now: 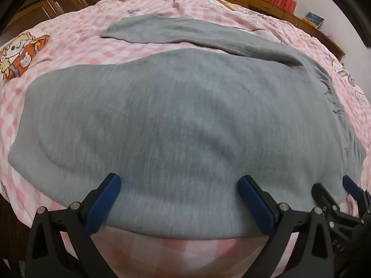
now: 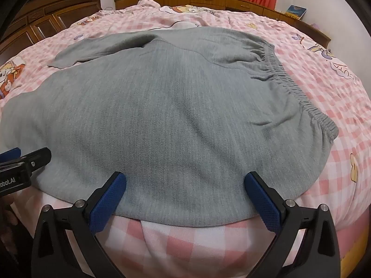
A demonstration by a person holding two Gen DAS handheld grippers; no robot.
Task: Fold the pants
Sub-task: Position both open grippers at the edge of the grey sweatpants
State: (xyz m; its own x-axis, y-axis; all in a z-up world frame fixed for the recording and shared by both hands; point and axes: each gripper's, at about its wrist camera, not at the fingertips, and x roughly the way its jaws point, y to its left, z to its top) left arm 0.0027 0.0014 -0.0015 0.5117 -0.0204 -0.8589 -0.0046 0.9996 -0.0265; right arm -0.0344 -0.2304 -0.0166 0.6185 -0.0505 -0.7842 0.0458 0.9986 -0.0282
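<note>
We see the grey pants [image 2: 176, 106] spread flat on the bed [image 2: 324, 88], legs apart and nothing folded yet. Our left tool [image 1: 179, 190] and right tool [image 2: 185, 185] both gape wide at the near edge, holding nothing.

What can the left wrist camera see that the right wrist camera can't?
Only the left wrist view shows the far pant leg's end clearly, lying flat, and the right gripper peeking in at the edge. Only the right wrist view shows the crinkly elastic waistband sharply, and the left gripper at its side. Both show the grey pants spread on the pink checked bedcover, a book on the wooden ledge, and open blue-padded jaws by the pants' near edge.
</note>
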